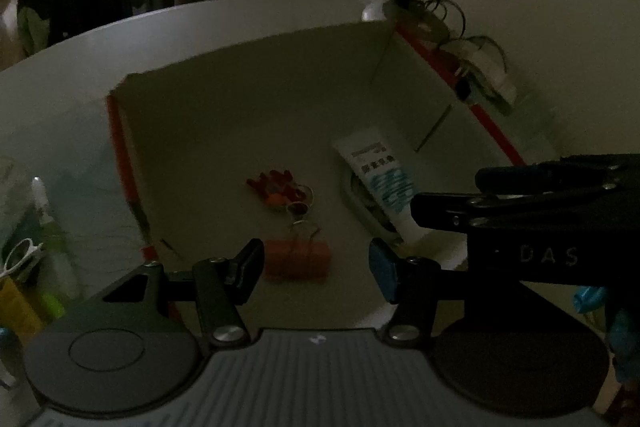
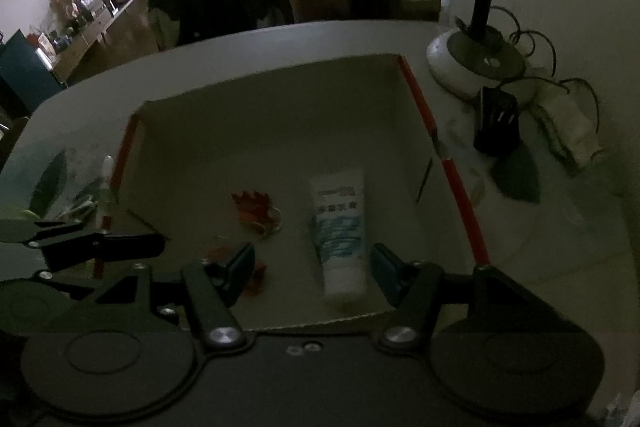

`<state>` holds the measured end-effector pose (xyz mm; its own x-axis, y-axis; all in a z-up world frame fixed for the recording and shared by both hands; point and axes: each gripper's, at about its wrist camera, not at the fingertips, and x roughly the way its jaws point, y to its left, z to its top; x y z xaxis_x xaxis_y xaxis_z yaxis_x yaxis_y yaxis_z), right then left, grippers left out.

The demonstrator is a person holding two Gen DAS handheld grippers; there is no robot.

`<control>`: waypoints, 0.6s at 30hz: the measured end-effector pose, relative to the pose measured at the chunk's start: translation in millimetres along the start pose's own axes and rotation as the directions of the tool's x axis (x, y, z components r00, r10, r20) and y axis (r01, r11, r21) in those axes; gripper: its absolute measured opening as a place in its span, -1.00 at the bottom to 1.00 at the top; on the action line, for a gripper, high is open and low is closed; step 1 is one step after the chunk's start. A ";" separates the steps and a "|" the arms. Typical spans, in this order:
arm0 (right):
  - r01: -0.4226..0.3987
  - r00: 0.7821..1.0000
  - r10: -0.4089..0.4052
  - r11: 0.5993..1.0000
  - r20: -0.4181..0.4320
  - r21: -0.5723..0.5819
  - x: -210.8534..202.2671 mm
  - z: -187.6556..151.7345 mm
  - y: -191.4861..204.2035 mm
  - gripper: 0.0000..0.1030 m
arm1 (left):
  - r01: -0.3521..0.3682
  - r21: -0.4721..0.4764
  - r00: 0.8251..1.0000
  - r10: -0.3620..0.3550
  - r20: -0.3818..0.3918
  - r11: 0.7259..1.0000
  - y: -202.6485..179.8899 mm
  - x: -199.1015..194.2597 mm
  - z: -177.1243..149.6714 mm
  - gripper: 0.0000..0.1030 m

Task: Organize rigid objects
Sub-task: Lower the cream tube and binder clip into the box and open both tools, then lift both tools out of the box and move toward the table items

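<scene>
Box [image 2: 280,99] already holds tube [image 2: 340,227], clip [image 1: 298,261] and keyring [image 1: 280,187]. My left gripper [image 1: 316,267] and right gripper [image 2: 312,273] hover with fingers apart, empty. Bottles [image 1: 44,227] remain on the counter [image 1: 60,99].

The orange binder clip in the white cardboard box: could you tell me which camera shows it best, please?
The left wrist view: the orange binder clip lies whole and unobstructed between the left gripper's fingers. In the right wrist view only blurred orange bits peek past a finger.
</scene>
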<state>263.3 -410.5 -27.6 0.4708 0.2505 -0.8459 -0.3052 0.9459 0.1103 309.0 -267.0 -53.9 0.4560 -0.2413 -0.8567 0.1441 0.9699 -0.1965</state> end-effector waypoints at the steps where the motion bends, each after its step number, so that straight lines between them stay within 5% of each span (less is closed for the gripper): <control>1: 0.006 1.000 -0.006 1.000 0.009 -0.003 -3.2 -1.3 2.3 0.30 | 0.002 0.002 1.000 -0.002 0.011 1.000 1.1 -5.7 -1.6 0.10; 18: -0.036 0.990 0.033 0.999 0.134 0.019 -49.4 -33.6 49.2 0.43 | -0.004 0.029 0.991 0.000 0.137 1.000 36.8 -77.4 -38.3 0.10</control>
<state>197.3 -383.3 2.1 0.5670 0.3072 -0.7643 -0.3064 0.9399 0.1505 245.3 -211.4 -13.1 0.5723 -0.2439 -0.7829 0.1676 0.9694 -0.1794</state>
